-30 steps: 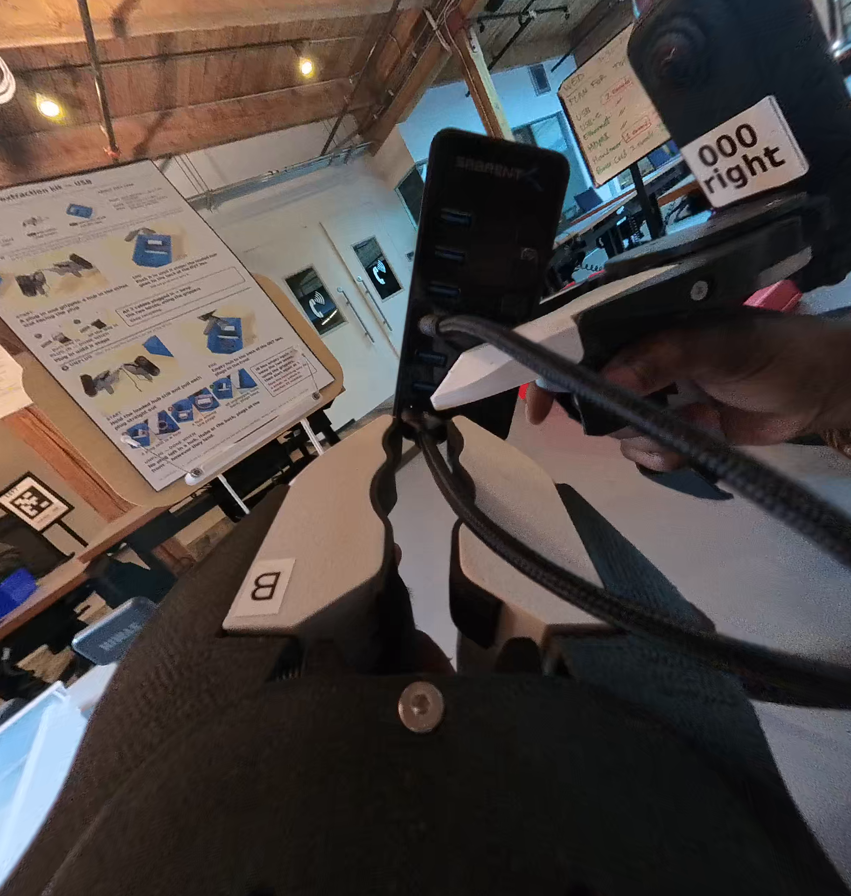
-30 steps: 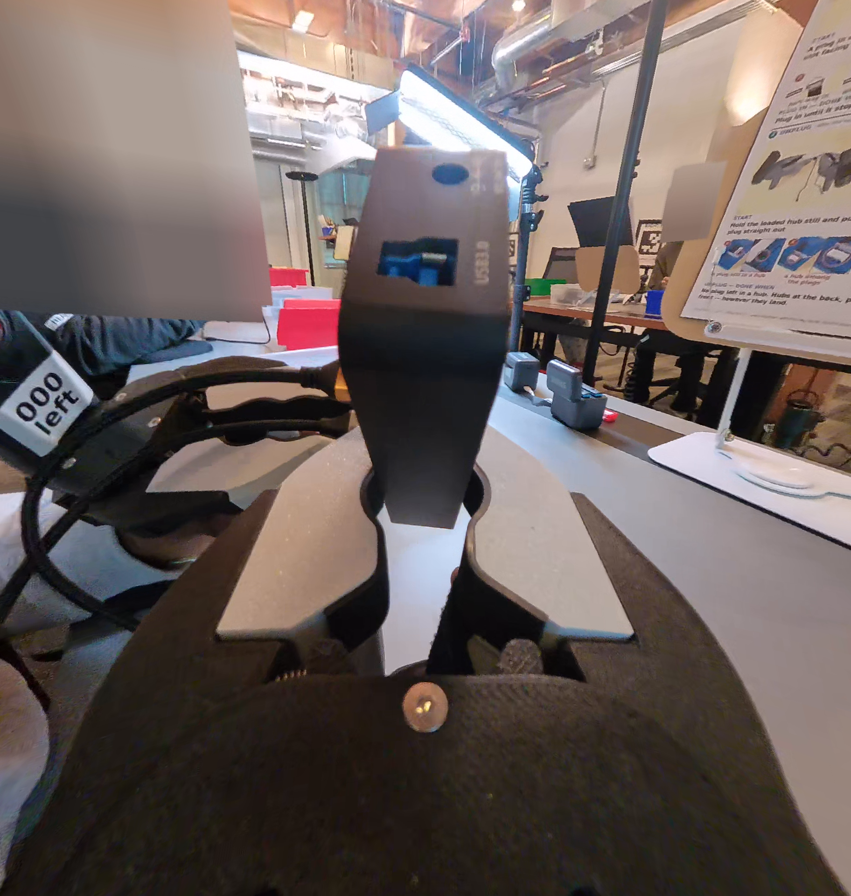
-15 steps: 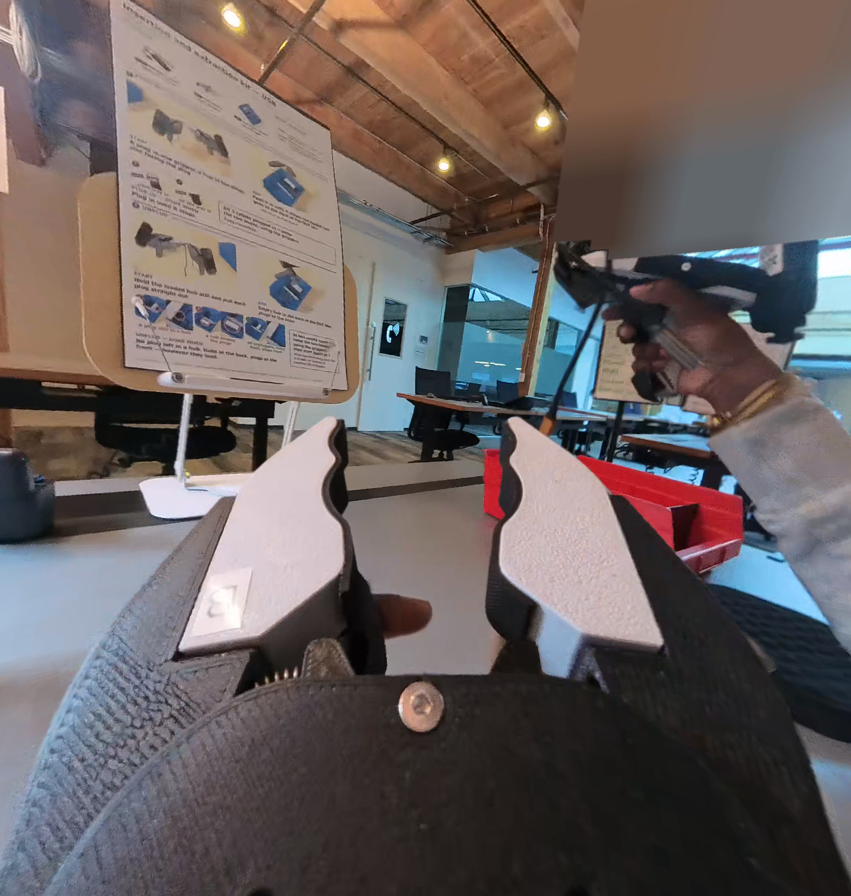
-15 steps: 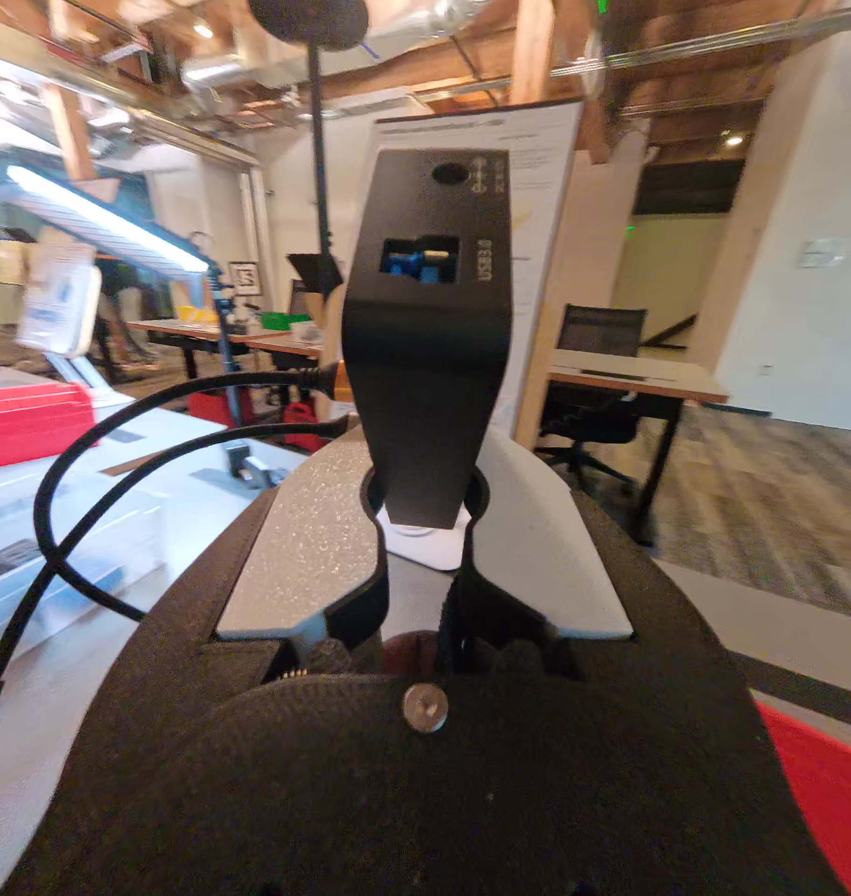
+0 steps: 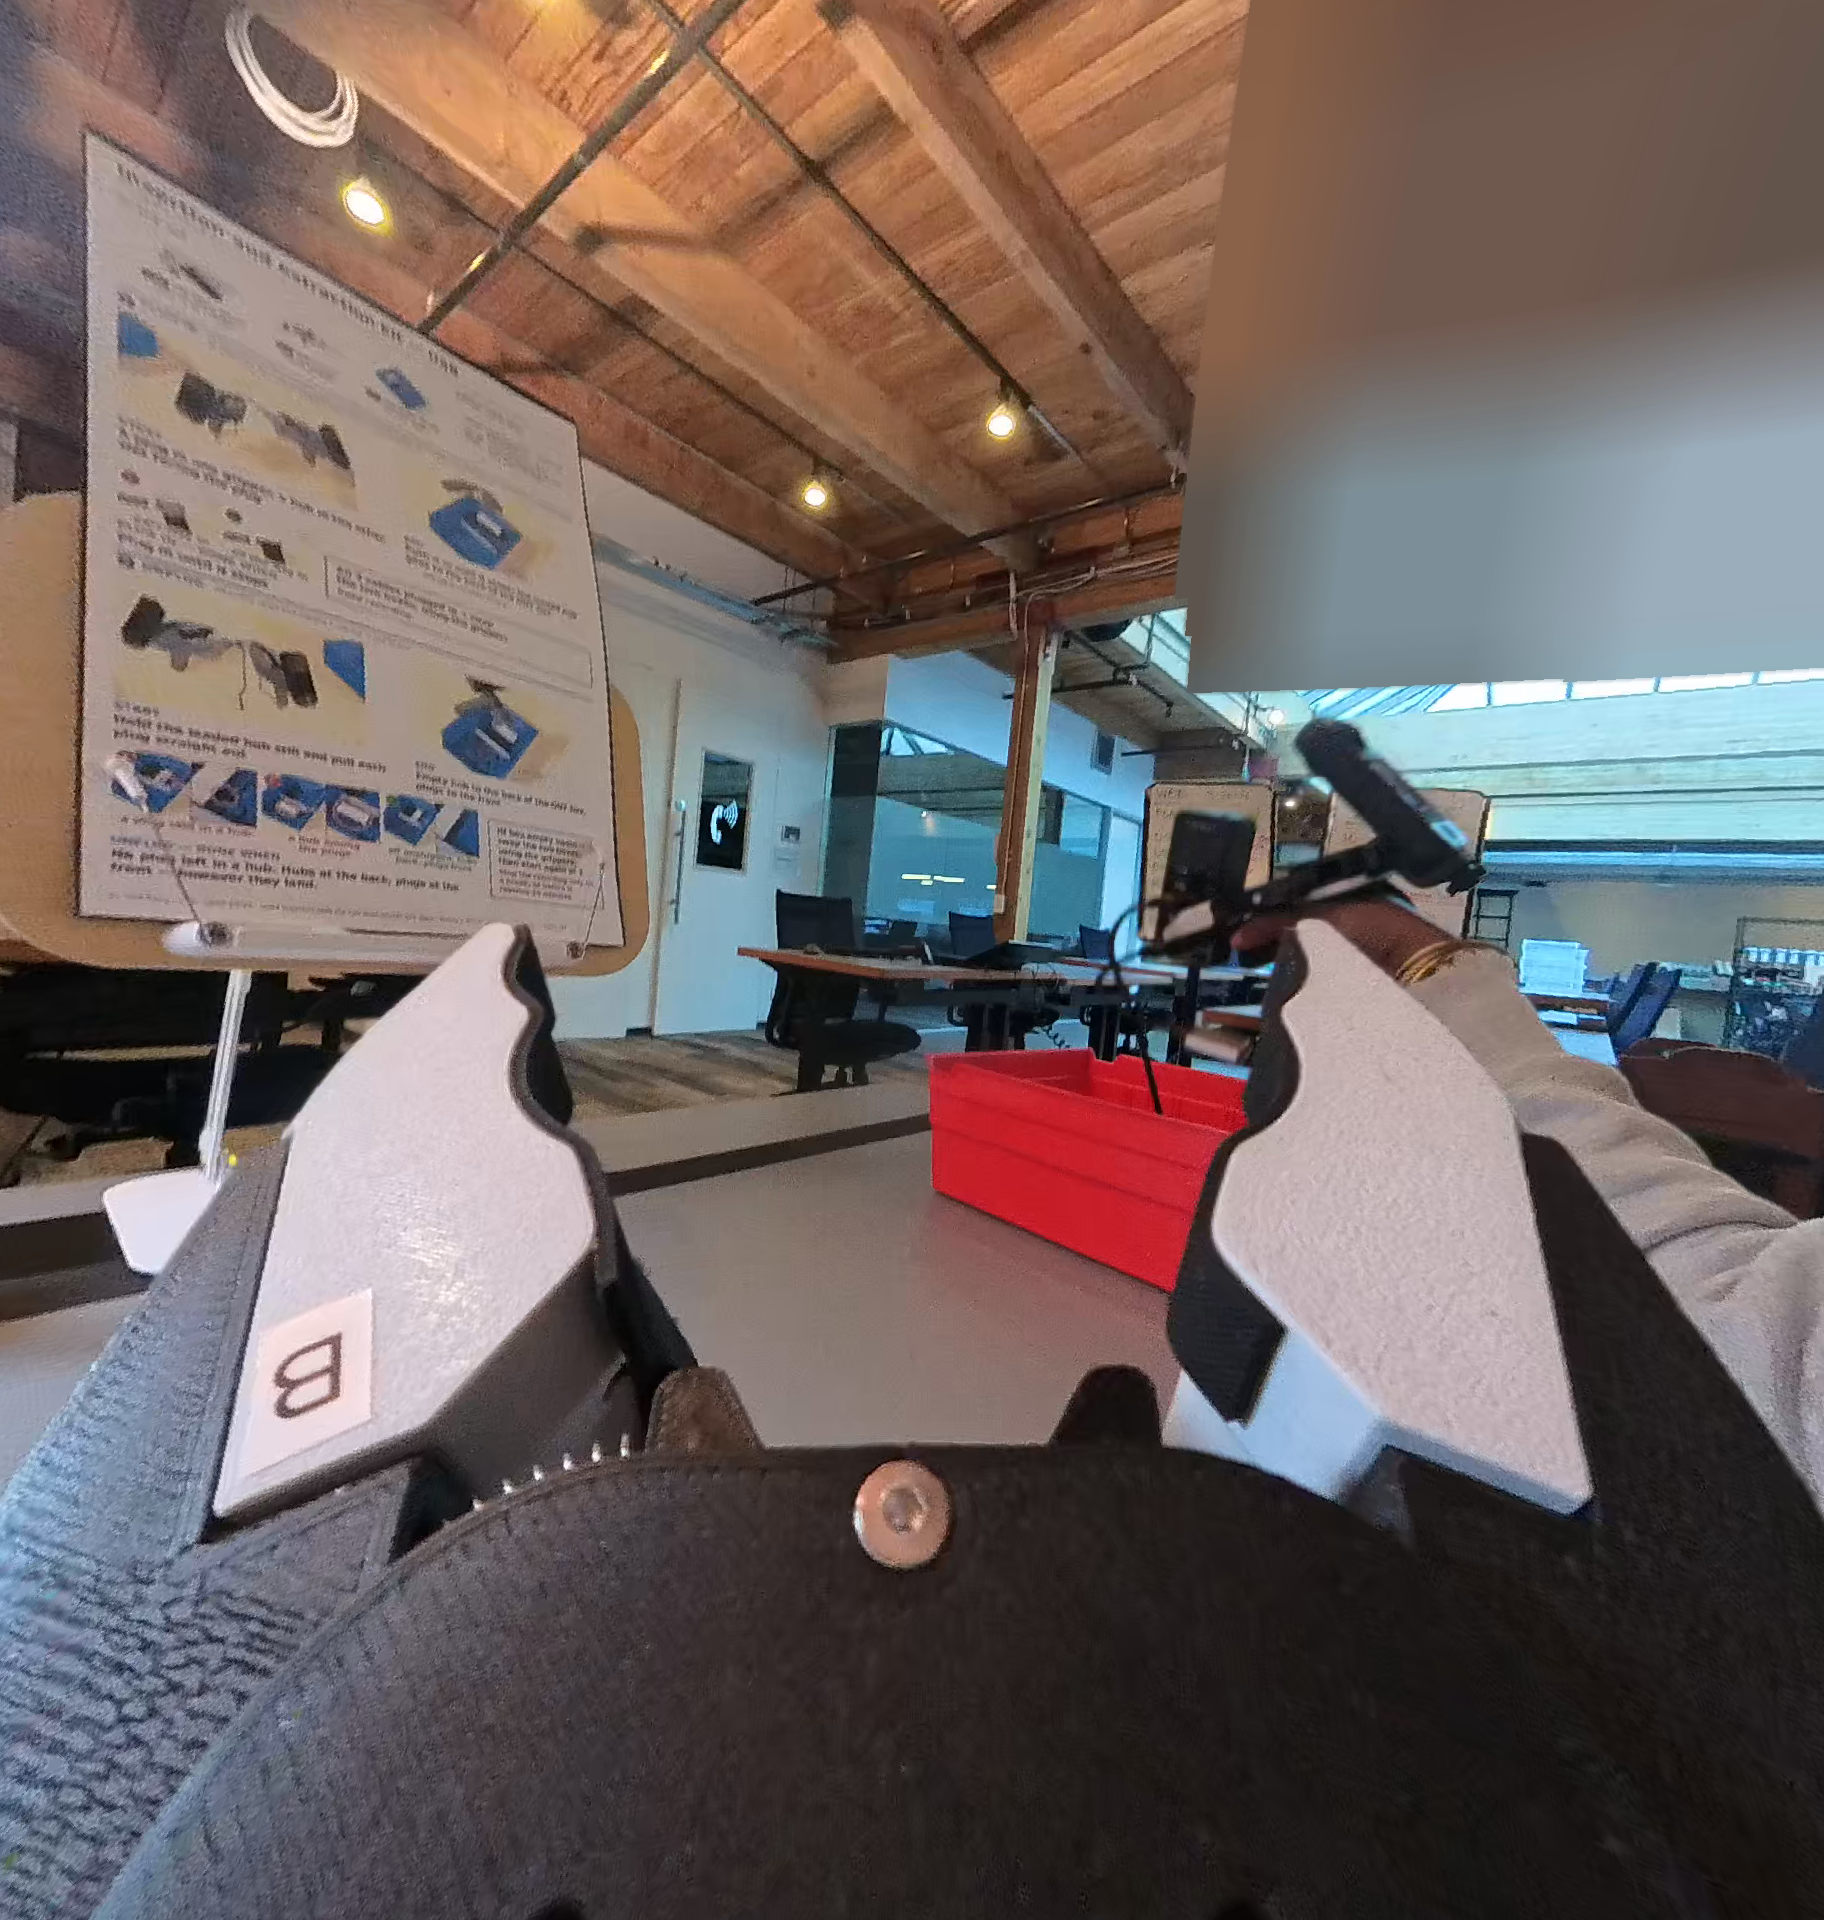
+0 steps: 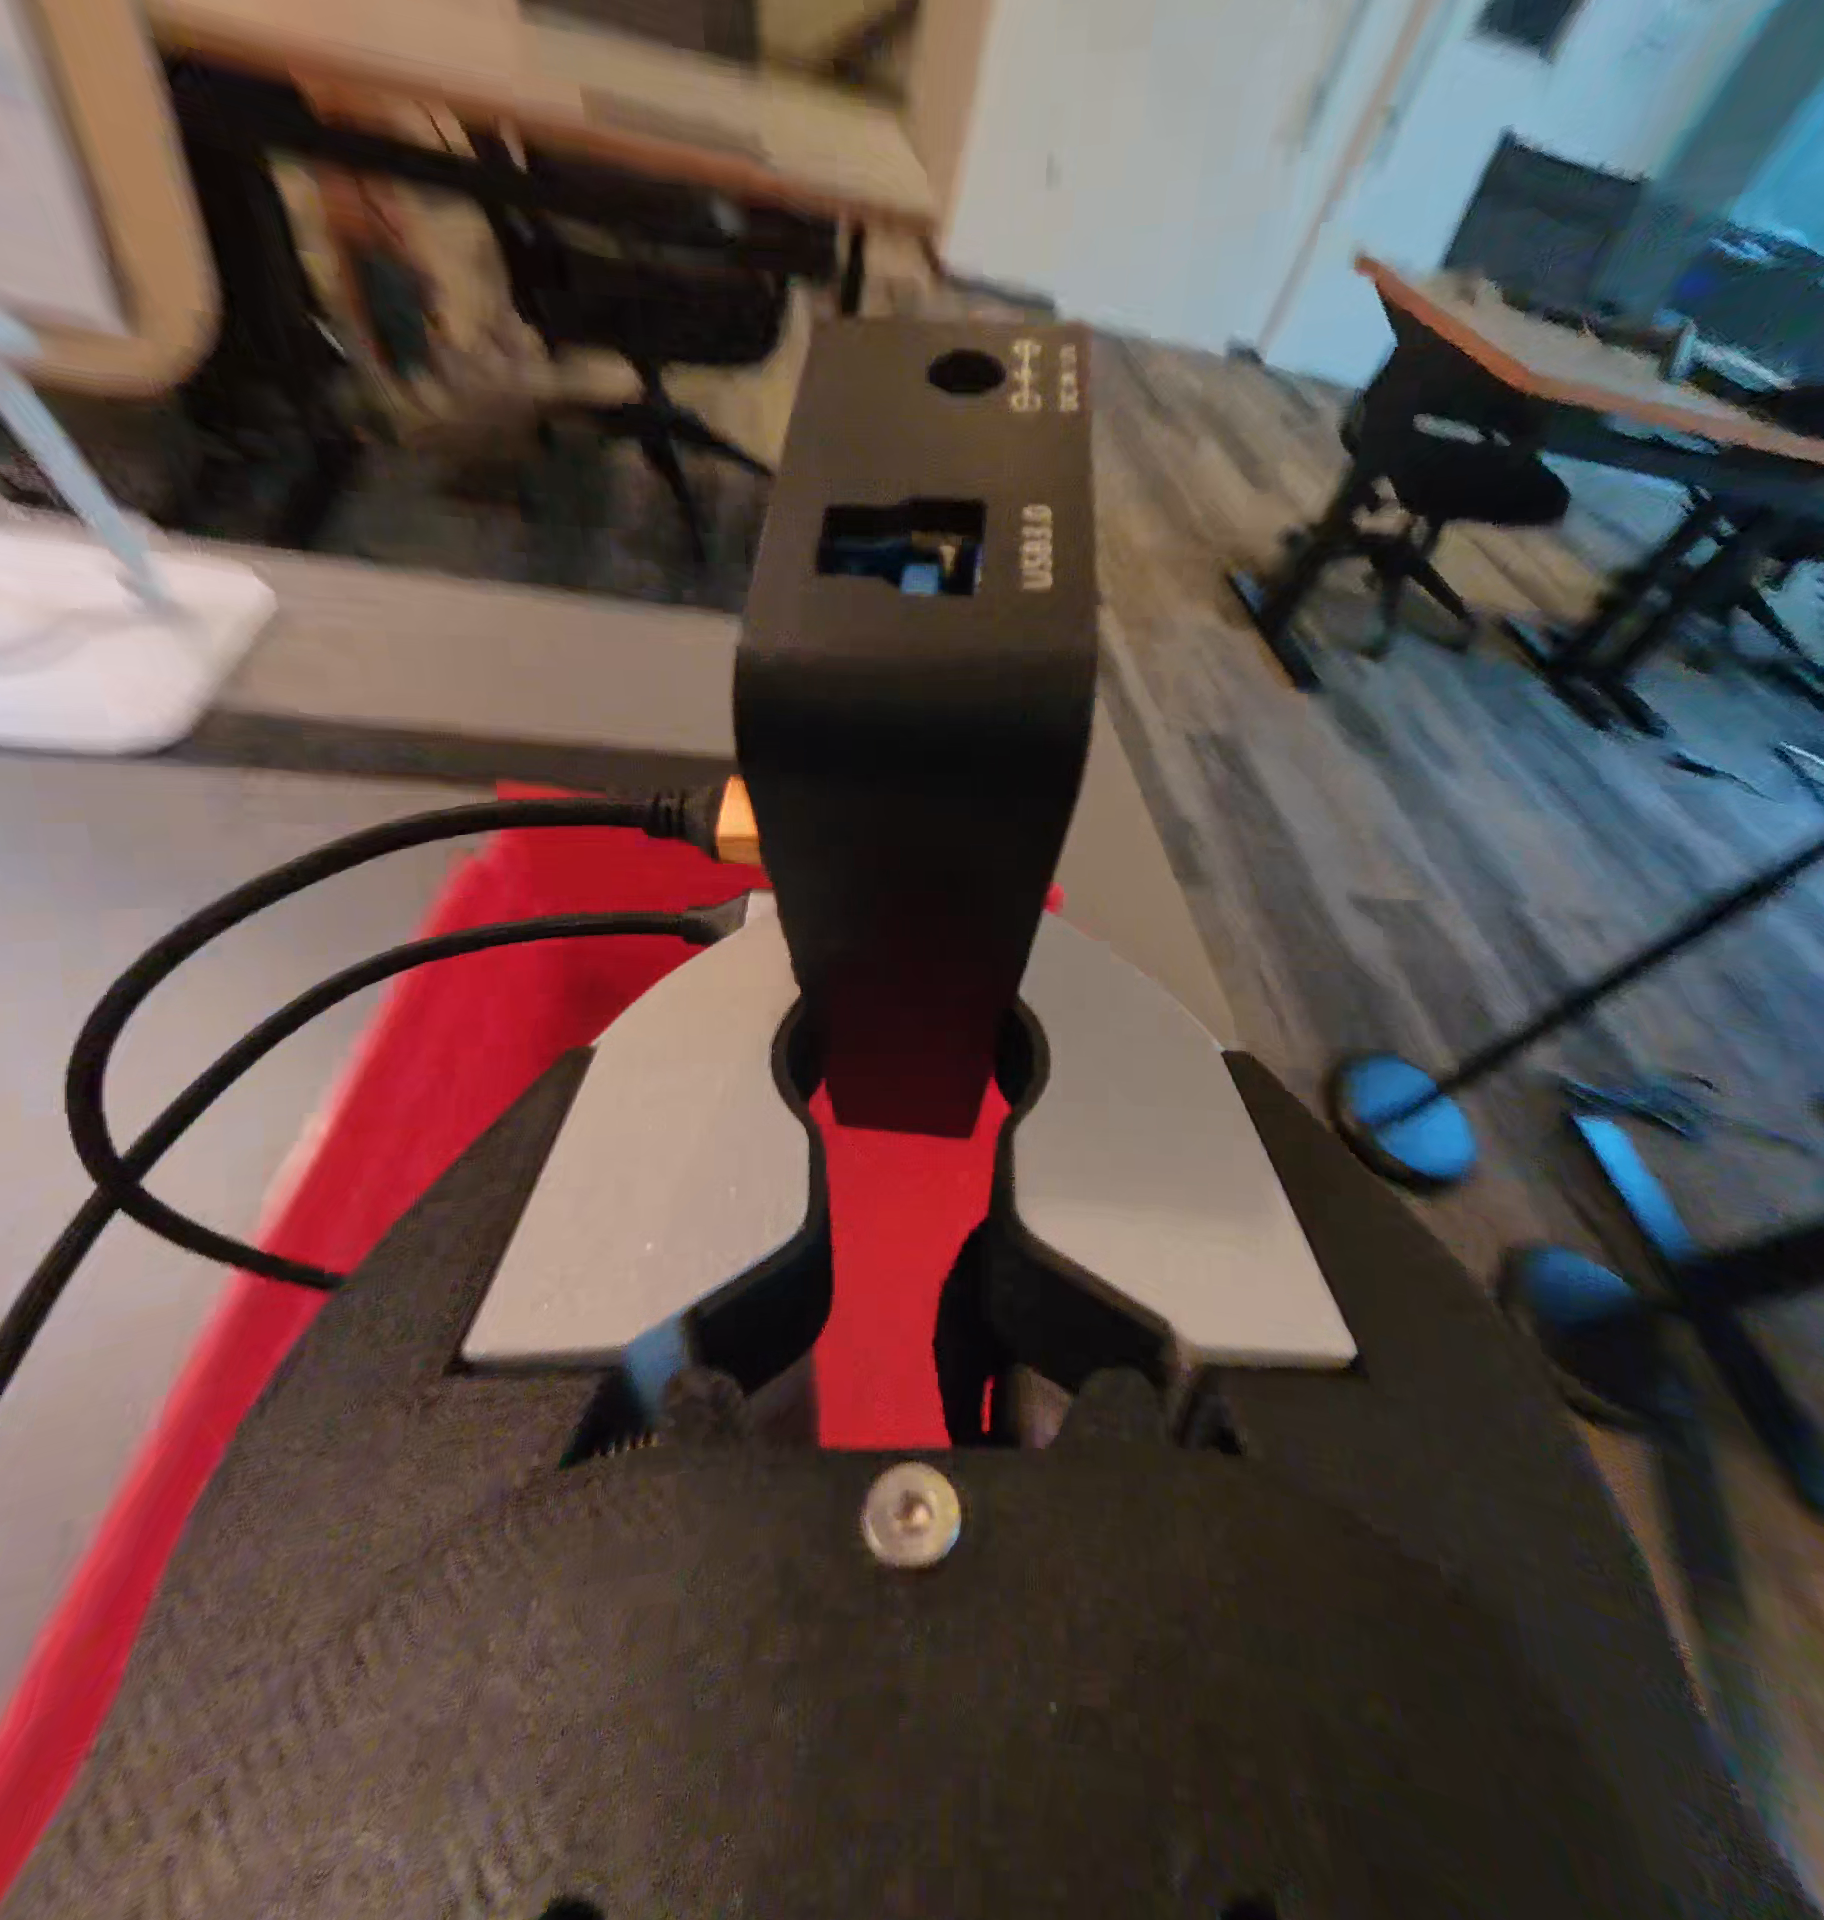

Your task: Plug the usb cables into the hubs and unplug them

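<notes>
In the right wrist view my right gripper [image 6: 908, 1039] is shut on the lower end of a black USB hub [image 6: 918, 748], which stands upright between the fingers. Two black braided USB cables [image 6: 368, 862] are plugged into the hub's left side and loop down to the left. The hub hangs over a red bin [image 6: 420, 1039]. In the left wrist view my left gripper [image 5: 903, 966] is wide open and empty above the grey table [image 5: 866, 1299]. The right gripper [image 5: 1251, 914] with the hub [image 5: 1209, 862] shows far off, above the red bin [image 5: 1074, 1153].
An instruction board [image 5: 336, 582] on a white stand stands at the table's far left; its base [image 6: 87, 644] shows in the right wrist view. The table edge runs beyond the bin, with floor, chairs and desks [image 6: 1614, 436] past it. A sleeved arm [image 5: 1718, 1195] crosses the right side. The gap from one gripper's tips to the other's is roughly 50 centimetres.
My left gripper let go of the cable at the hub, opened wide and drew away. My right gripper carried the hub with both cables rightwards over the red bin and tilted downwards.
</notes>
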### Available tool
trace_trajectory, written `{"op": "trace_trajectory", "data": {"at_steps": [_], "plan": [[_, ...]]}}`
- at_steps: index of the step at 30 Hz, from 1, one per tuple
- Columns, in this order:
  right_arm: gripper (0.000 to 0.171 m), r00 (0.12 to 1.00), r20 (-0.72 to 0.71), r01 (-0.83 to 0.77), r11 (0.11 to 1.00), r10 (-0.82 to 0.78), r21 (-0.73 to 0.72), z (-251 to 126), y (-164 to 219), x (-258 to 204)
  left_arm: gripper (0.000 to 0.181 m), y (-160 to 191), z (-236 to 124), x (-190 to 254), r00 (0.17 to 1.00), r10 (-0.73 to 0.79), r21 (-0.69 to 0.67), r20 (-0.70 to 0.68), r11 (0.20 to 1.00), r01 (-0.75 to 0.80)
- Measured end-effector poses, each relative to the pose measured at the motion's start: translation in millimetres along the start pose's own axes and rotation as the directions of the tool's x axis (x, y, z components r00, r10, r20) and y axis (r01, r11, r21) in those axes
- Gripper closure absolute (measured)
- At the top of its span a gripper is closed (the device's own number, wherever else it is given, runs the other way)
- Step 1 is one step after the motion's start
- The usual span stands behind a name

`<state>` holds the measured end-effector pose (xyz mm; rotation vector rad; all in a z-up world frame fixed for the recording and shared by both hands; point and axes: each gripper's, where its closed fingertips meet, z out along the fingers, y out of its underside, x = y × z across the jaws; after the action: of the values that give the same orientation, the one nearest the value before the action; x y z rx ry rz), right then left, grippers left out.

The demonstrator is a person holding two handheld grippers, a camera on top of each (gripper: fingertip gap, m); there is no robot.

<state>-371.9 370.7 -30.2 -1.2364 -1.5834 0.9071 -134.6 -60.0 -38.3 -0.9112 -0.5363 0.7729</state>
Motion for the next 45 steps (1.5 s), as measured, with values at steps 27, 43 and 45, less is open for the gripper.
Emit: {"op": "trace_trajectory", "data": {"at_steps": [27, 43, 45], "plan": [[0.126, 0.986, 0.086, -0.046, 0.739, 0.140, -0.672, 54, 154, -25, 0.054, -8, -1, 1, 0.999, 0.041, 0.033, 0.007, 0.999, -0.041], [0.025, 0.878, 0.451, -0.437, 0.656, 0.161, 0.616, -96, -142, -59, 0.054, -7, 0, 7, 0.999, 0.046, 0.030, -0.017, 0.999, -0.046], [0.025, 0.836, 0.543, -0.467, 0.624, 0.081, 0.627, -120, -154, -79, 0.054, -13, 0, 9, 0.999, 0.029, 0.040, -0.025, 0.999, -0.028]]}}
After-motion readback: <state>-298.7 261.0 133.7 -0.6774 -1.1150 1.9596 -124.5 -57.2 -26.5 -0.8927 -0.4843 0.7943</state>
